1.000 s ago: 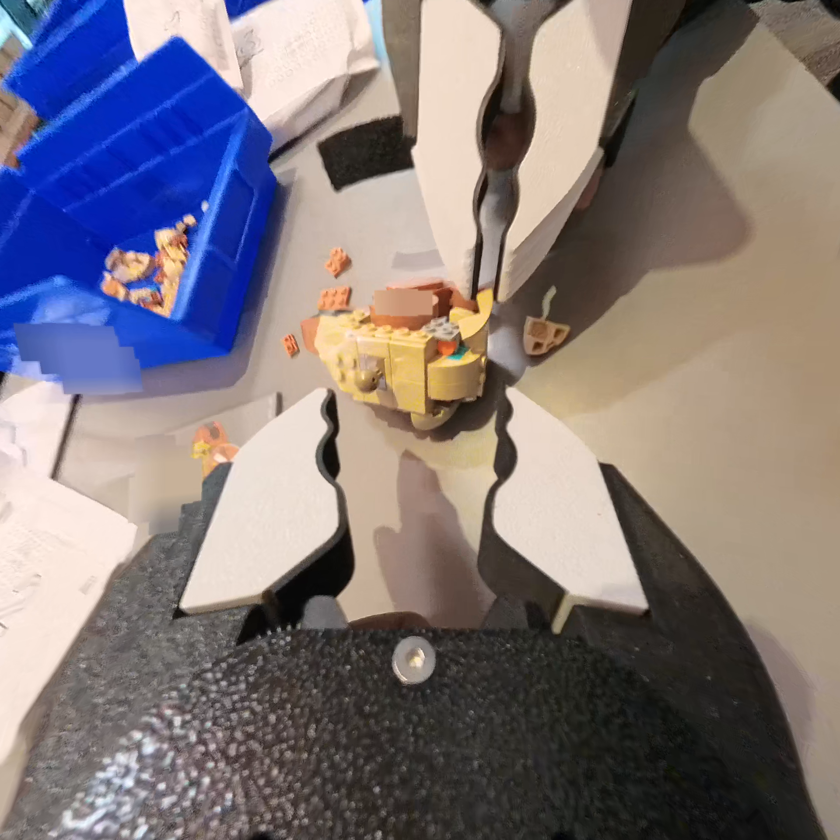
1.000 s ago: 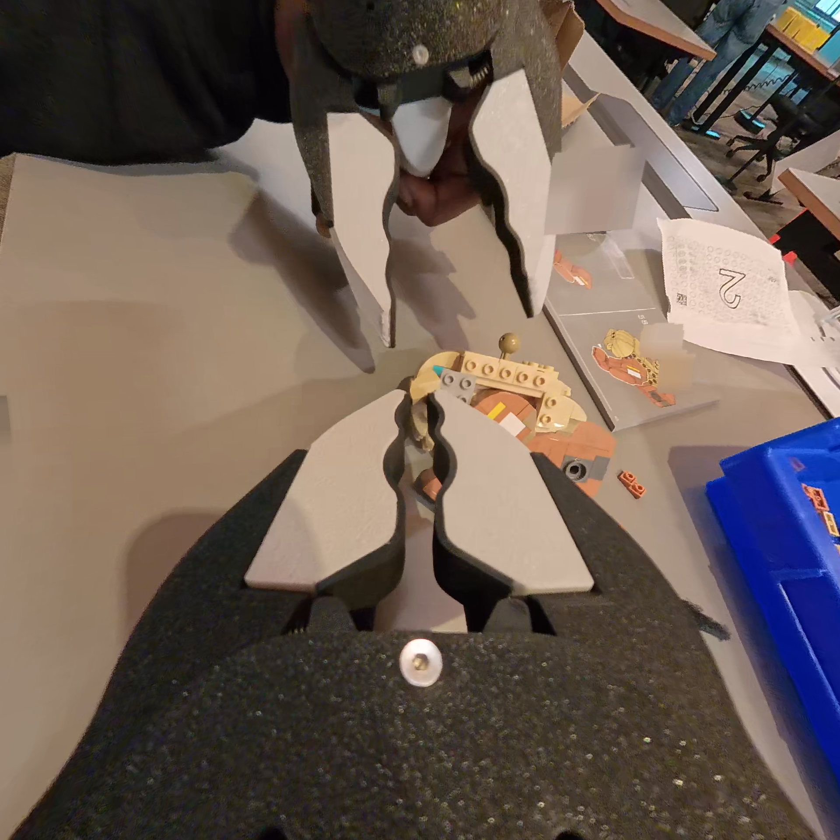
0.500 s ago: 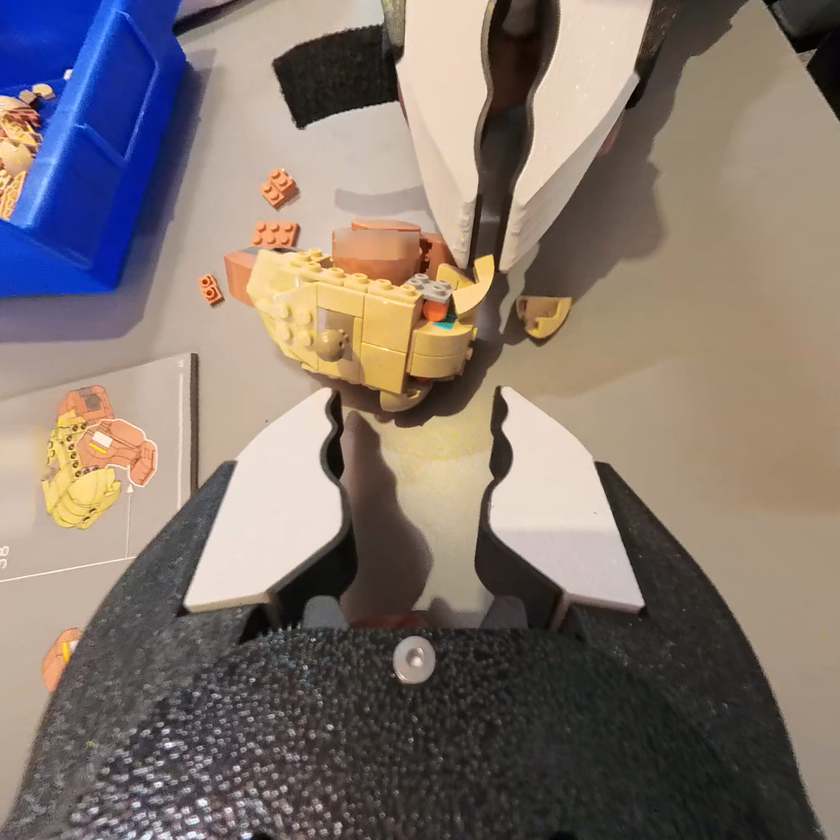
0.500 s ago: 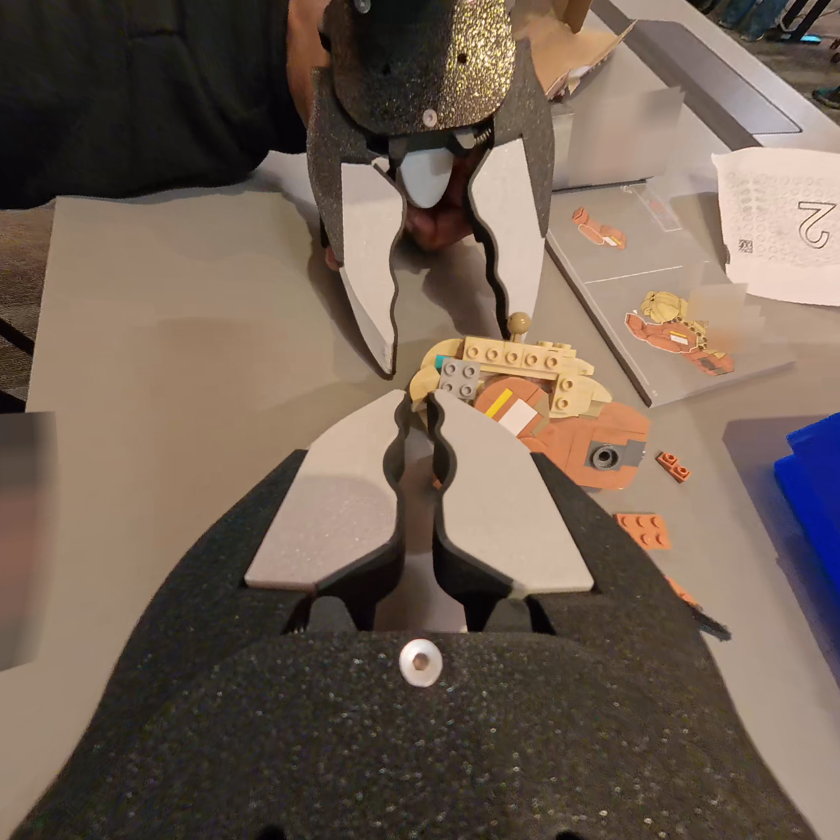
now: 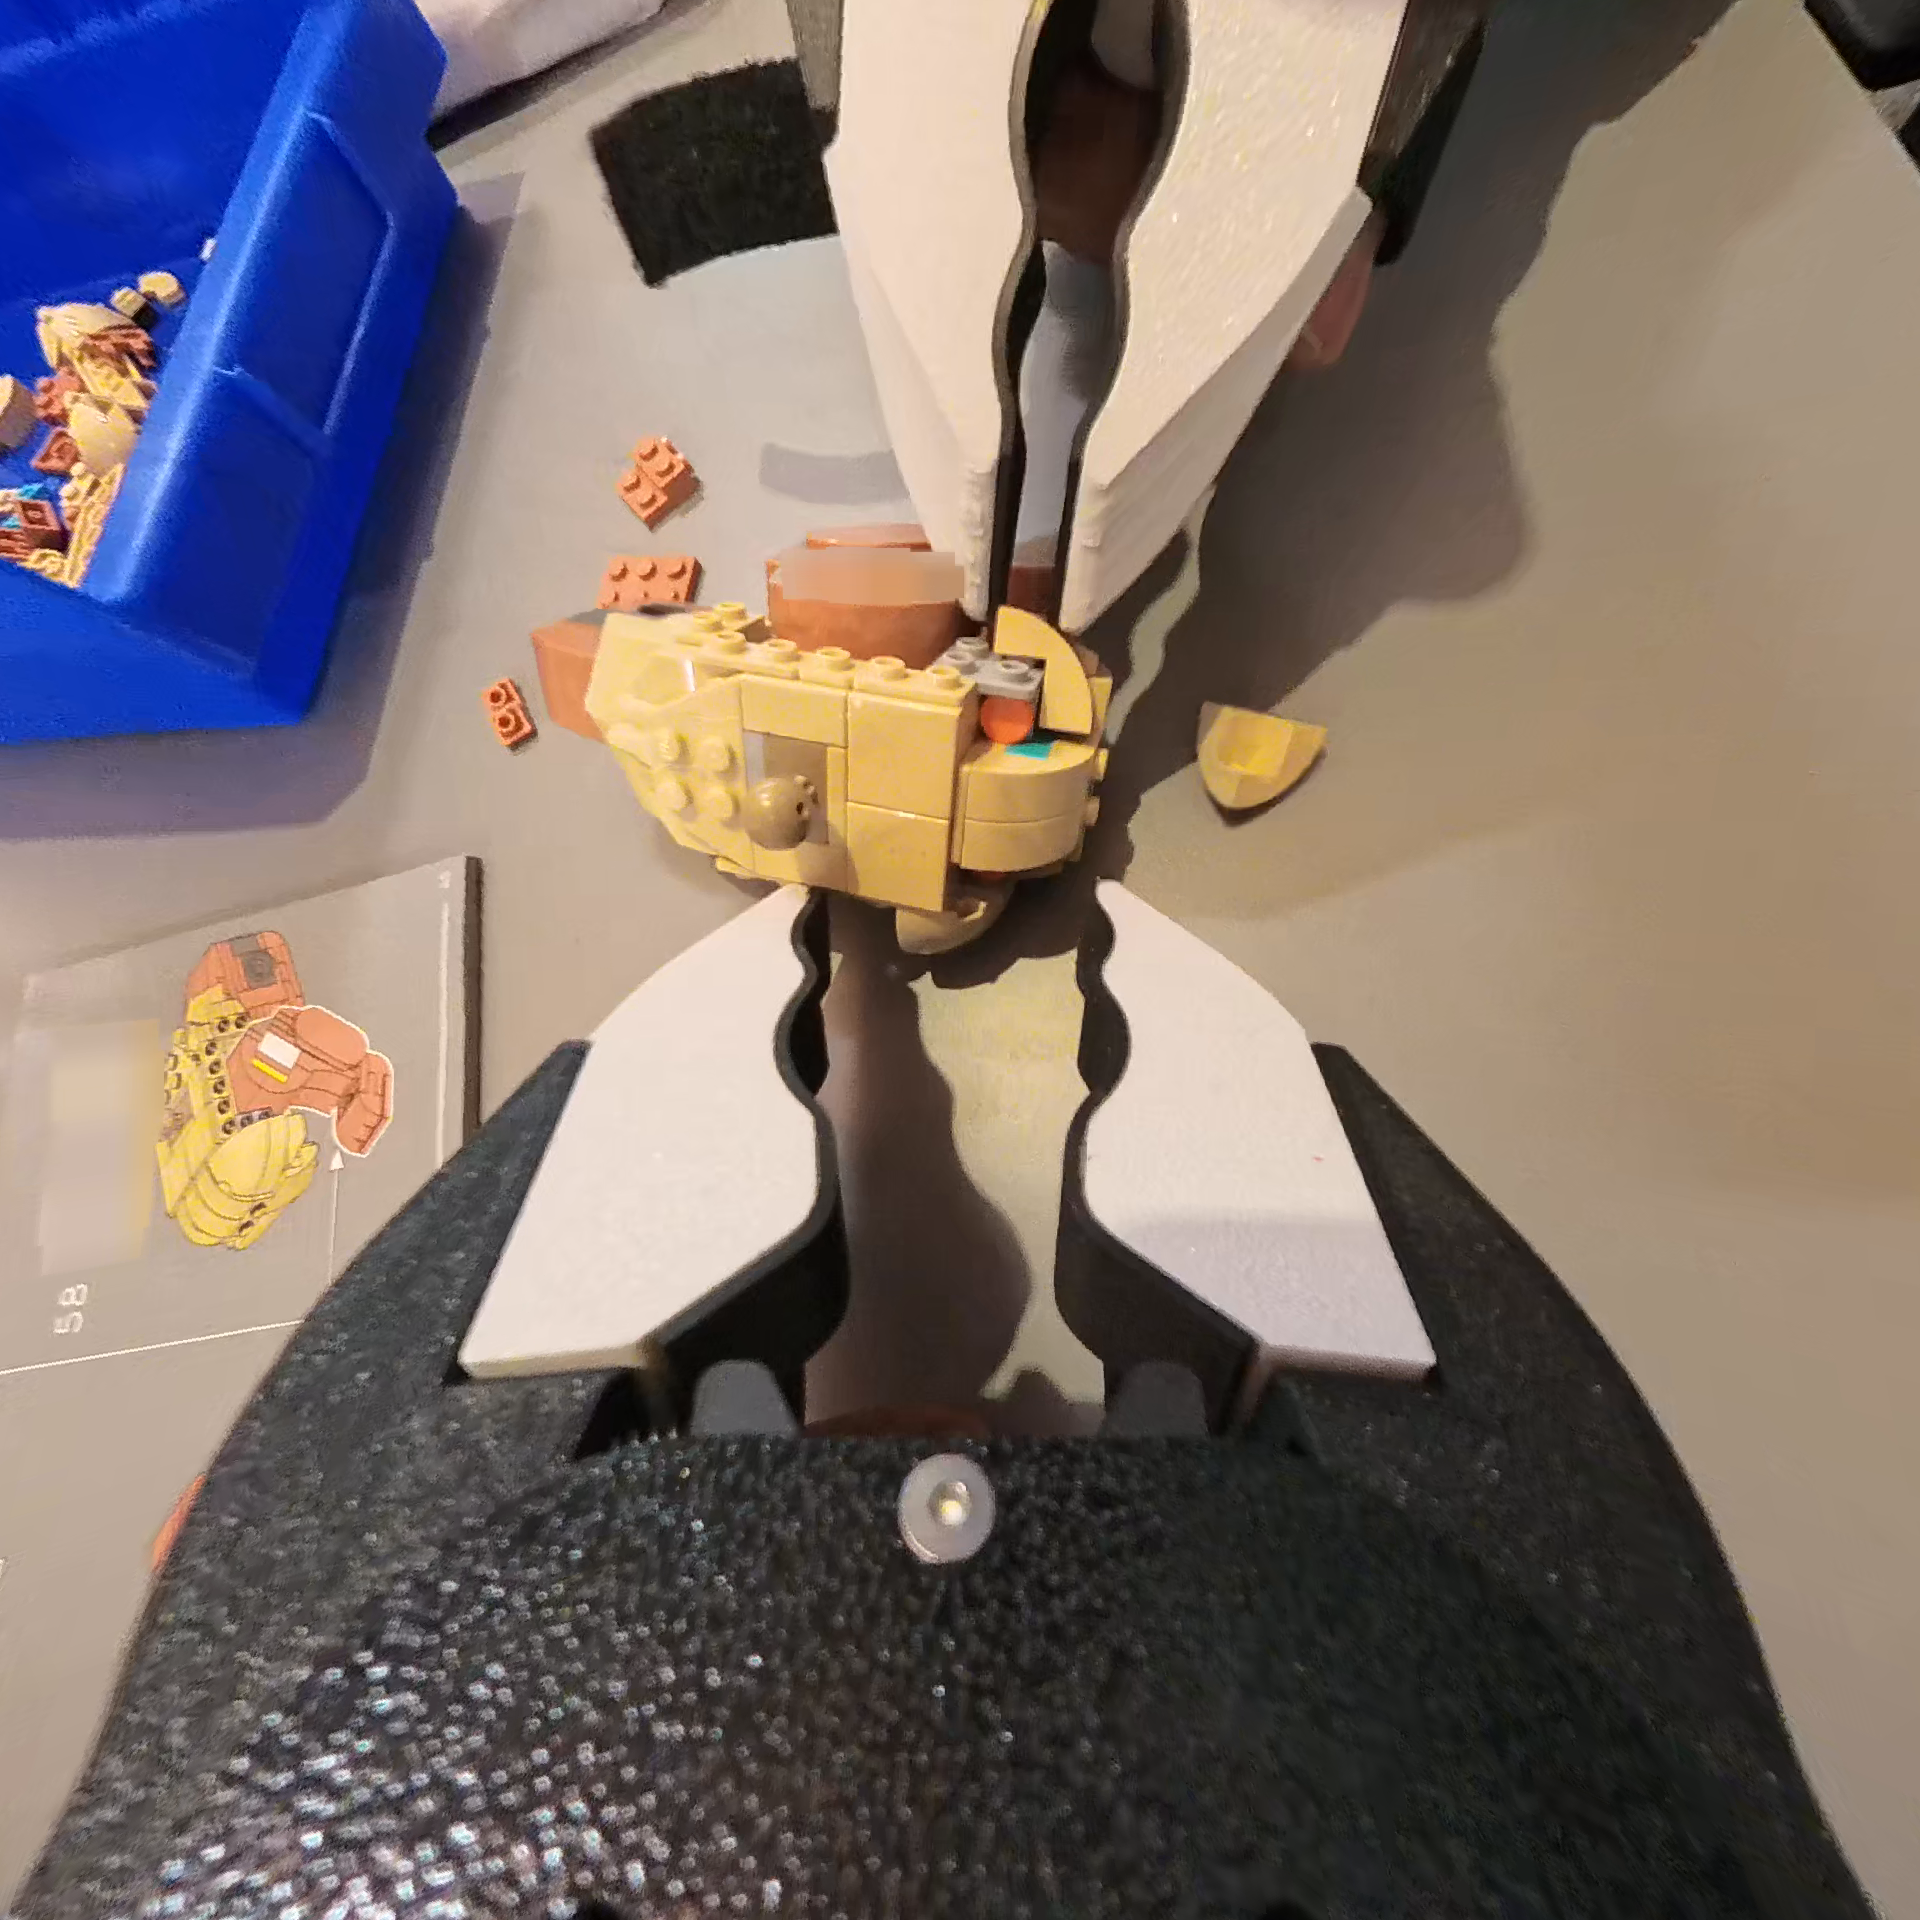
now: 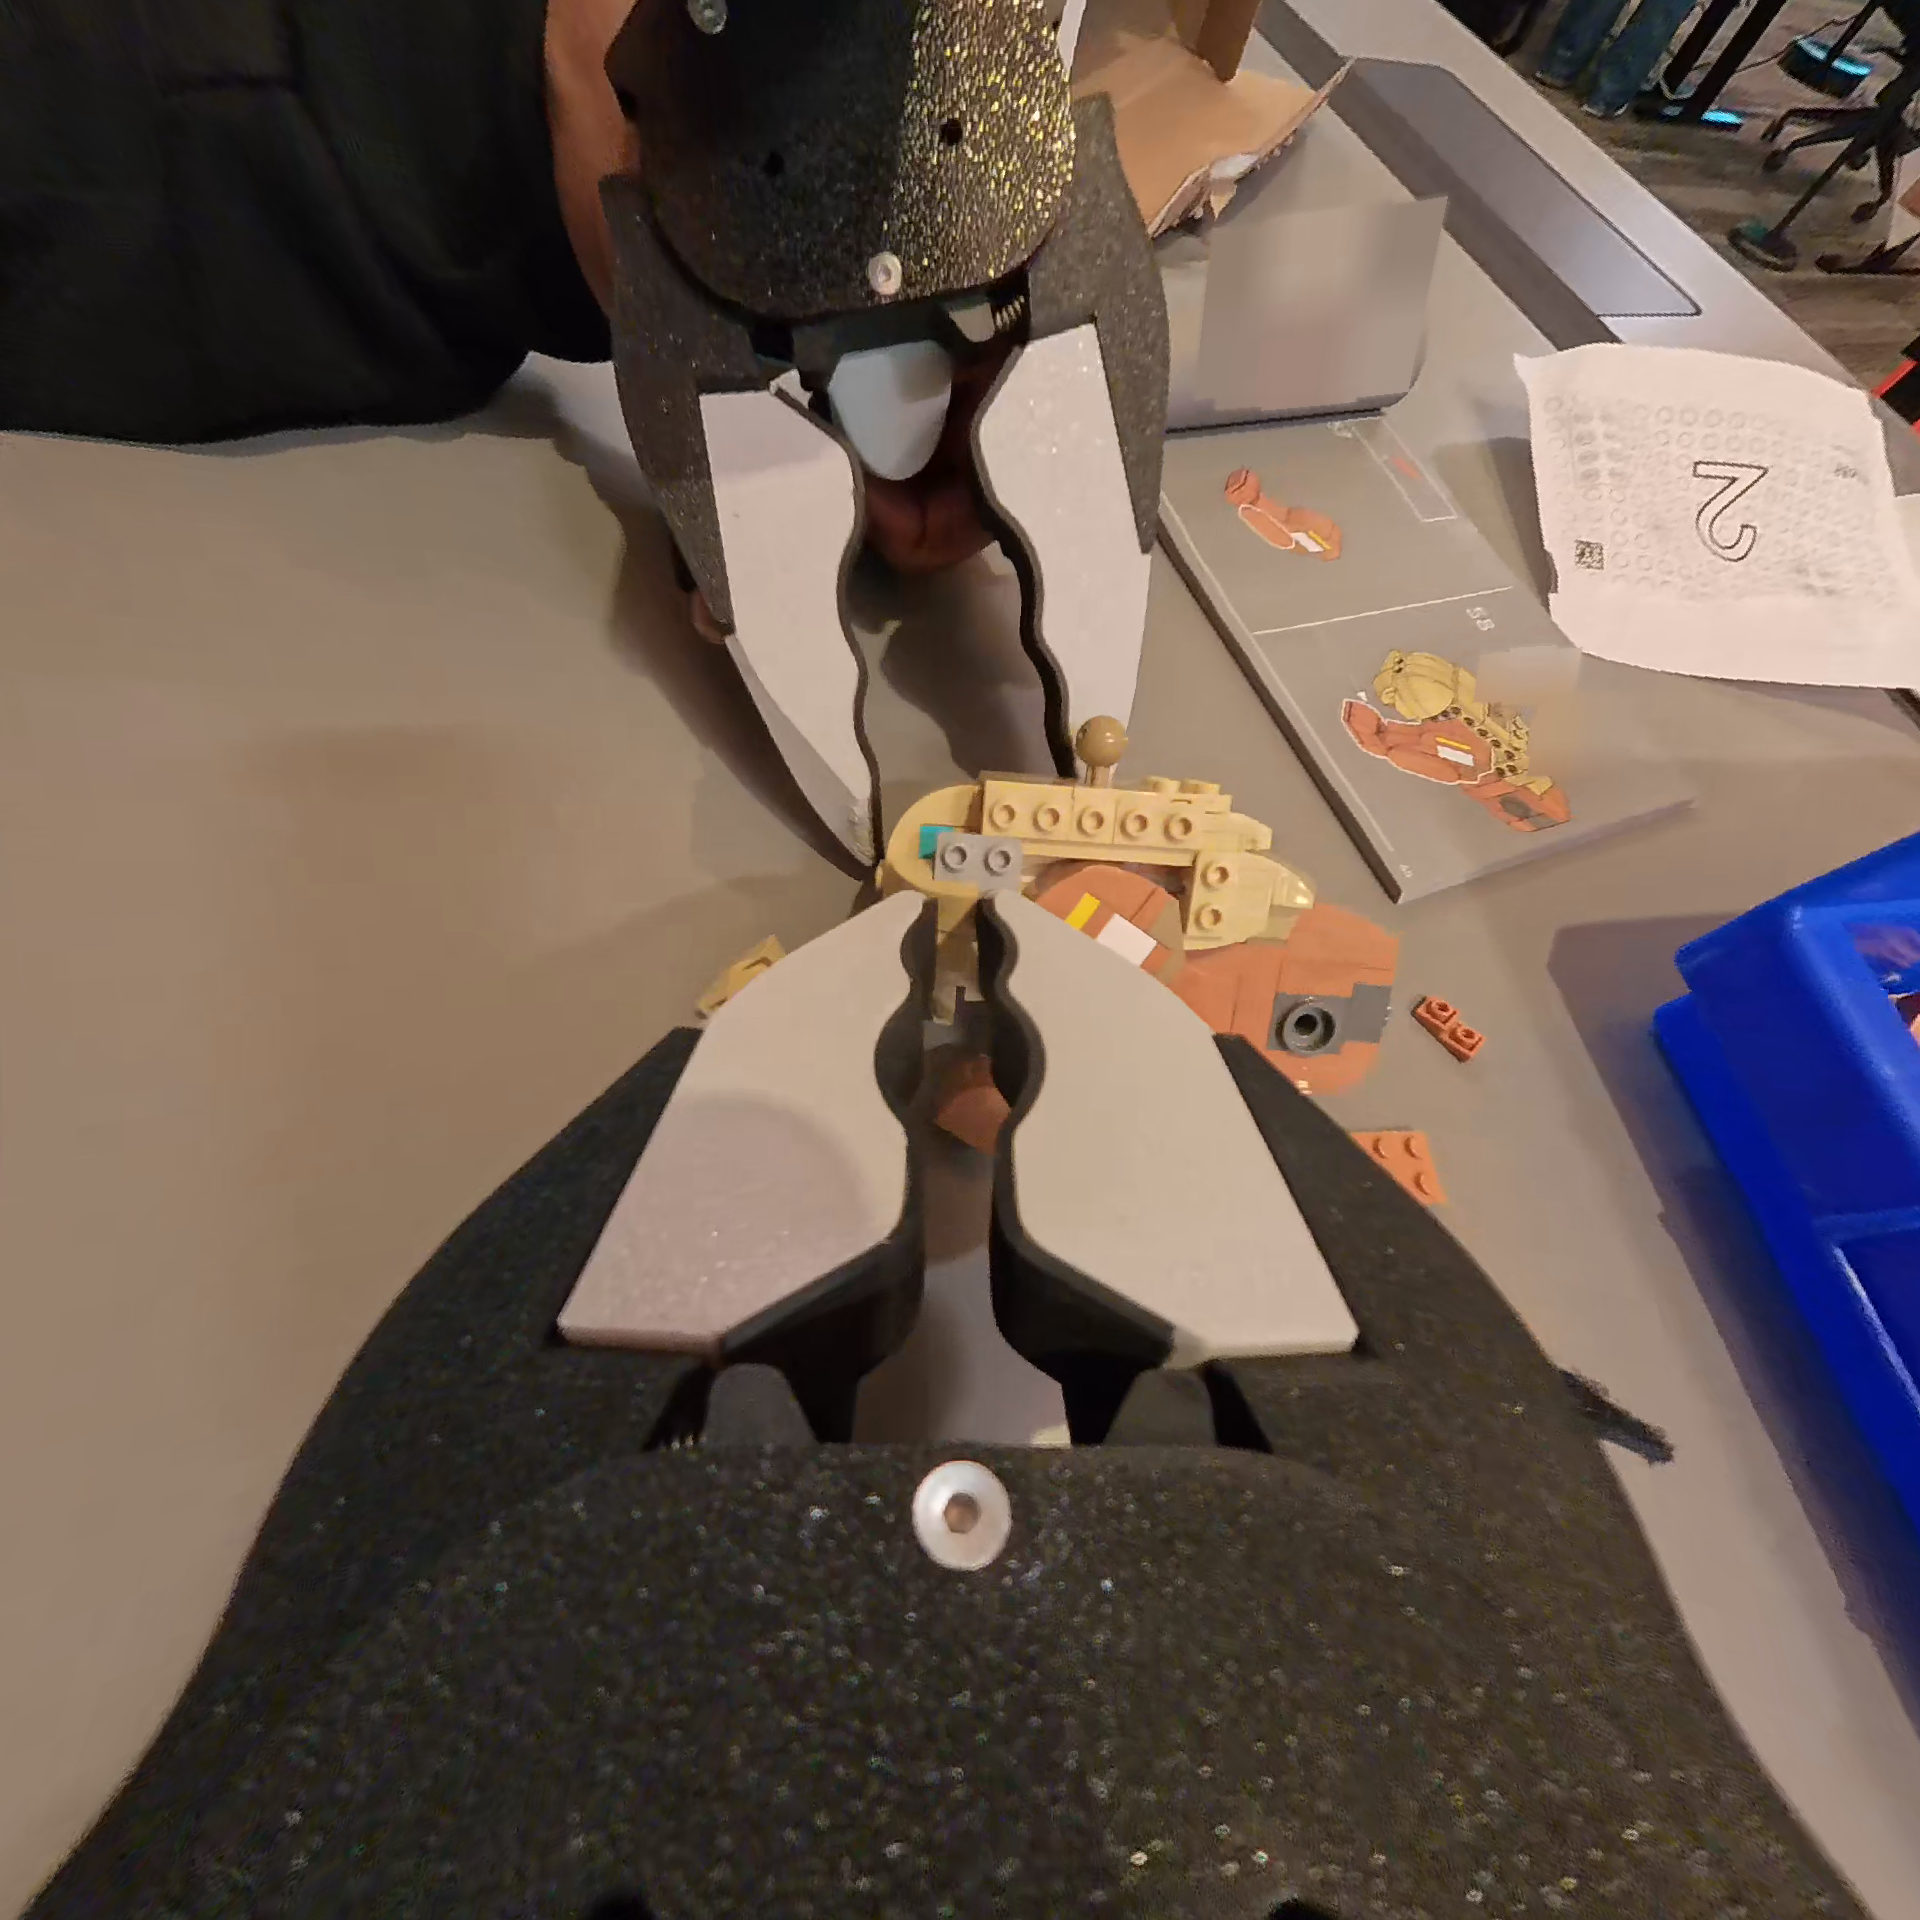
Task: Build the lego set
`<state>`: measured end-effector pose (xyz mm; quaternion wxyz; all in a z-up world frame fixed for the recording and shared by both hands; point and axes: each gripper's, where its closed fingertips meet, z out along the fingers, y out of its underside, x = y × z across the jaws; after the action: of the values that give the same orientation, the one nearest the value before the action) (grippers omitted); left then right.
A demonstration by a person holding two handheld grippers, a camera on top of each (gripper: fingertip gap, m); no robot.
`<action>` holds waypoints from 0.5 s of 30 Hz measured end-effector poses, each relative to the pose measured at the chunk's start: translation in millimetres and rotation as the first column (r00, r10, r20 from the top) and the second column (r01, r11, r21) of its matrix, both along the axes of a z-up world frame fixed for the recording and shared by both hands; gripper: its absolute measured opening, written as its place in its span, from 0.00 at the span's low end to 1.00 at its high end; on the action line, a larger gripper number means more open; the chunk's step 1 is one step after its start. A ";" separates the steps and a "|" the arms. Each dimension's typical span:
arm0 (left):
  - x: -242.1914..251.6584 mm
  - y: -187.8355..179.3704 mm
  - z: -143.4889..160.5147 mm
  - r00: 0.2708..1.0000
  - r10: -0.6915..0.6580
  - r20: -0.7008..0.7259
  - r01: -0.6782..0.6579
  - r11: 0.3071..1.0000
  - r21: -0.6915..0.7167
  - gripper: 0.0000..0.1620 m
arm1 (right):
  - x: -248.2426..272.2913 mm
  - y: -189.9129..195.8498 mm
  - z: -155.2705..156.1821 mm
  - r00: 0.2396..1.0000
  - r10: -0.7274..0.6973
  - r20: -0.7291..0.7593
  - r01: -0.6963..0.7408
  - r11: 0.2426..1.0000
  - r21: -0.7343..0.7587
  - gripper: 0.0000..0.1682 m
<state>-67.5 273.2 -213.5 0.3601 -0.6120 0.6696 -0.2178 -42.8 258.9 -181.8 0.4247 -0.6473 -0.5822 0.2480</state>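
The tan and reddish-brown lego model [image 5: 852, 748] lies on the grey table, also in the right wrist view [image 6: 1091, 842]. My right gripper [image 6: 951, 914] is shut on a tan curved piece [image 6: 951, 971] and holds it against the model's end beside a small grey plate [image 6: 977, 860]. In the left wrist view it comes in from above [image 5: 1023, 613], with the tan piece [image 5: 1044, 675] at its tips. My left gripper [image 5: 956, 914] is open and empty, with its tips just short of the model's near side. It faces me in the right wrist view [image 6: 961, 805].
A loose tan curved piece [image 5: 1257, 753] lies right of the model. Small brown plates [image 5: 655, 488] lie to its left. A blue bin [image 5: 208, 416] with several pieces stands far left. An open instruction booklet [image 5: 260, 1101] lies near left, and a white paper bag [image 6: 1714, 520] lies beyond it. Tip to tip, the grippers are about 5 centimeters apart.
My left gripper has come down and closer to the model, and its jaws have narrowed a little. My right gripper still holds the tan piece at the model's end.
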 end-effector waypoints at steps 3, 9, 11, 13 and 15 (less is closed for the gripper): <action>1.3 -0.2 -0.1 1.000 0.007 -0.005 -0.007 1.000 0.008 0.28 | 0.7 -0.9 -0.1 1.000 -0.002 0.001 0.002 1.000 0.016 0.04; 6.0 -1.8 0.7 1.000 0.014 0.004 -0.014 1.000 0.019 0.24 | 3.1 -7.6 0.0 1.000 0.008 -0.007 -0.008 0.999 0.034 0.04; 7.8 -3.5 1.0 1.000 0.013 0.007 -0.013 1.000 0.020 0.22 | 5.4 -9.9 0.0 1.000 0.006 -0.005 -0.006 0.999 0.044 0.04; 10.1 -5.7 1.5 1.000 0.011 0.008 -0.011 1.000 0.014 0.20 | 7.9 -12.9 -0.1 1.000 0.005 0.001 -0.005 0.998 0.060 0.04; 12.8 -7.9 1.4 1.000 0.008 0.006 -0.008 1.000 0.013 0.20 | 10.1 -15.2 -0.1 1.000 -0.007 0.006 0.006 0.997 0.075 0.04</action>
<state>-54.7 265.3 -212.1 0.3669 -0.6115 0.6675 -0.2141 -32.7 243.7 -181.9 0.4477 -0.6335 -0.5905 0.2224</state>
